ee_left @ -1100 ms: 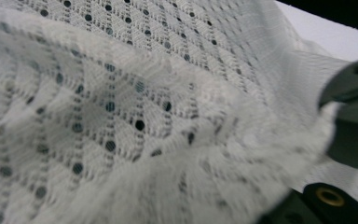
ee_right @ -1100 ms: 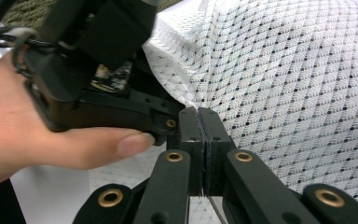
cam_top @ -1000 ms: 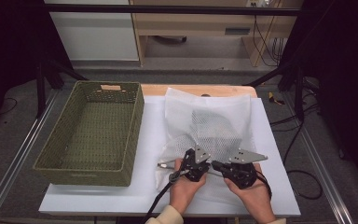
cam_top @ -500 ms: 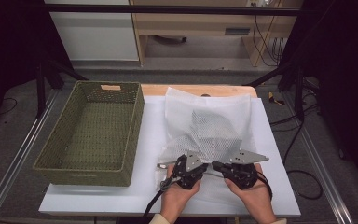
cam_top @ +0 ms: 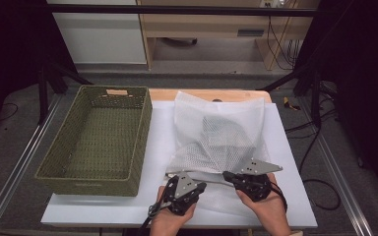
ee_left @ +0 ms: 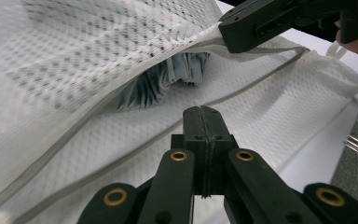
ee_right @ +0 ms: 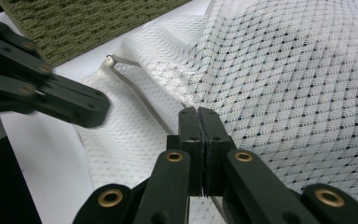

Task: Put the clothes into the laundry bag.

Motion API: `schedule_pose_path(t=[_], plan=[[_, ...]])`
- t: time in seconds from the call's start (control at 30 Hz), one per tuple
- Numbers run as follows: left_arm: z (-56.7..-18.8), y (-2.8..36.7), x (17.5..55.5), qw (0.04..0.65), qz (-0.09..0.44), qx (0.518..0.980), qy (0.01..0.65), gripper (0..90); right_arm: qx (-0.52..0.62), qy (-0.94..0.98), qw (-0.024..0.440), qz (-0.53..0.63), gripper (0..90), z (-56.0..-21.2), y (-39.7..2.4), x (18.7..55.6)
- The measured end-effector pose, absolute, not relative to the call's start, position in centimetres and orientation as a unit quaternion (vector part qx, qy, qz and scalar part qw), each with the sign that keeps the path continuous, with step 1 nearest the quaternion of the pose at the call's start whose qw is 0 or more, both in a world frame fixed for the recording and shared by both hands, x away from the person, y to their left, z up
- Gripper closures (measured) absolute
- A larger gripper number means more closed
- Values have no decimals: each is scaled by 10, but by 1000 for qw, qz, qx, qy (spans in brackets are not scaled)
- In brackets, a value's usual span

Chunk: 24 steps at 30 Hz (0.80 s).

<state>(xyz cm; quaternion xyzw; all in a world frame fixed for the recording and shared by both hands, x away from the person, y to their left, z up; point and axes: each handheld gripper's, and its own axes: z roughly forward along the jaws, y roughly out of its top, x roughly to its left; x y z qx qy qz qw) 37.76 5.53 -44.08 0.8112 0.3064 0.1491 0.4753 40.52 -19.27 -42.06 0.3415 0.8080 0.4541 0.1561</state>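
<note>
A white mesh laundry bag (cam_top: 192, 105) lies on the white tabletop (cam_top: 158, 132), with a dark garment (cam_top: 226, 135) inside. Blue-grey cloth (ee_left: 163, 81) shows through the bag's open mouth. My right gripper (cam_top: 226, 175) is shut on the upper zipper rim of the bag (ee_right: 284, 84) and holds it lifted. My left gripper (cam_top: 203, 186) is shut, its tip (ee_left: 204, 111) over the lower mesh layer beside the lower zipper edge. I see nothing between its jaws. The right gripper (ee_left: 226, 30) shows across the opening; the left gripper (ee_right: 98, 109) shows blurred beside the bag.
An empty green woven basket (cam_top: 86, 179) stands at the left of the table, its side close to the bag (ee_right: 88, 23). A wooden board edge (cam_top: 202, 94) runs along the back. Metal rails and cables (cam_top: 315, 142) flank the table.
My left gripper has moved left and toward the person, away from the bag's mouth. The right gripper and the bag have stayed put.
</note>
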Motion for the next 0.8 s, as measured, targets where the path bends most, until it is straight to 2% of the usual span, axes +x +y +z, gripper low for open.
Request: schedule_pose_path(t=[0.17, 0.27, 0.3, 0.43, 0.6, 0.8], plan=[[-436, 78, 367, 479, 165, 802, 316, 900, 342, 808, 156, 453, 896, -422, -194, 405], [-431, 91, 363, 474, 195, 796, 323, 888, 343, 808, 156, 453, 896, -422, -195, 405], [-430, 95, 362, 470, 206, 794, 326, 826, 343, 807, 156, 454, 896, -422, -195, 404], [-429, 114, 362, 459, 241, 777, 358, 673, 345, 806, 155, 454, 896, -422, -198, 405], [-446, 128, 362, 424, 238, 782, 389, 571, 348, 806, 155, 454, 895, -423, -200, 406], [-467, 125, 372, 391, 220, 796, 406, 454, 350, 806, 154, 452, 895, -424, -203, 407]])
